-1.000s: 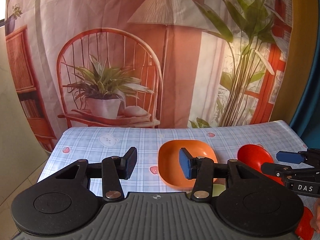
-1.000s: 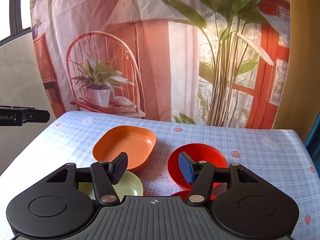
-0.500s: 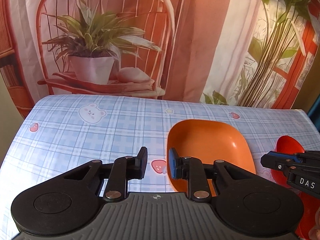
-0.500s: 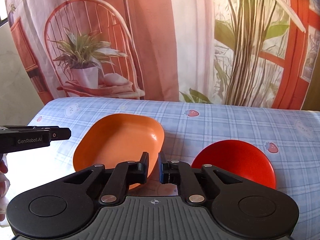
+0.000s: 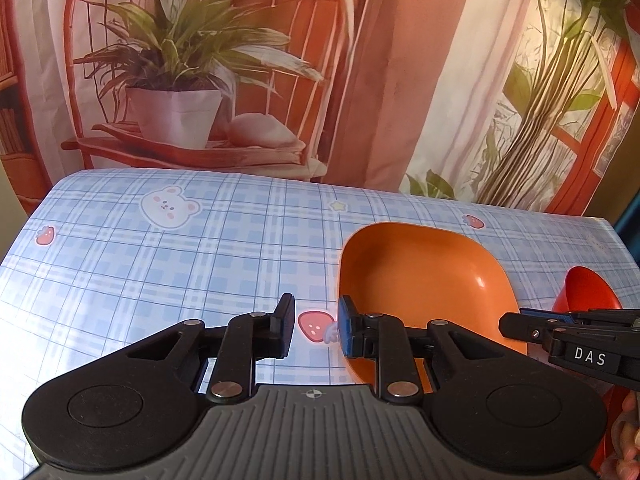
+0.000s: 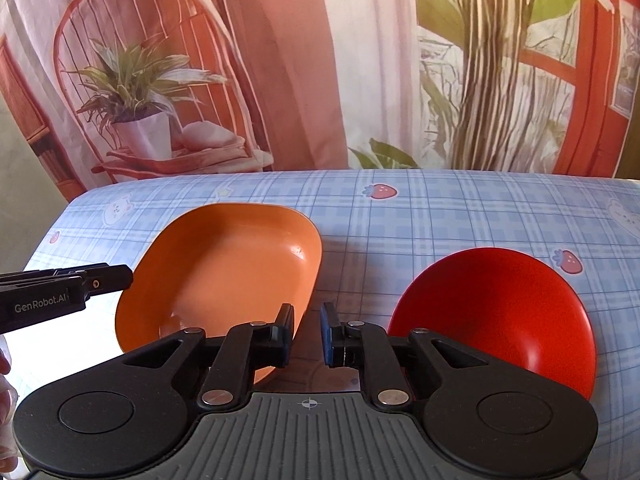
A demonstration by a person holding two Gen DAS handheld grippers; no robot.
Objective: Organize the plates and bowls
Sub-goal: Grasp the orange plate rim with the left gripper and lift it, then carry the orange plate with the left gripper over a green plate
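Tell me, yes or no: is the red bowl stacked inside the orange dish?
No, the red bowl sits apart from the orange dish, tablecloth showing between them.

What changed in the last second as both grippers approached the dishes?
Left gripper and right gripper dropped toward the table, flanking the orange dish. Both just closed to a narrow gap, the right reopening slightly, nothing between the fingers. Orange dish and red bowl stayed put.

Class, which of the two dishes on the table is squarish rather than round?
The orange dish: it has rounded corners and straight sides, while the red bowl beside it is circular.
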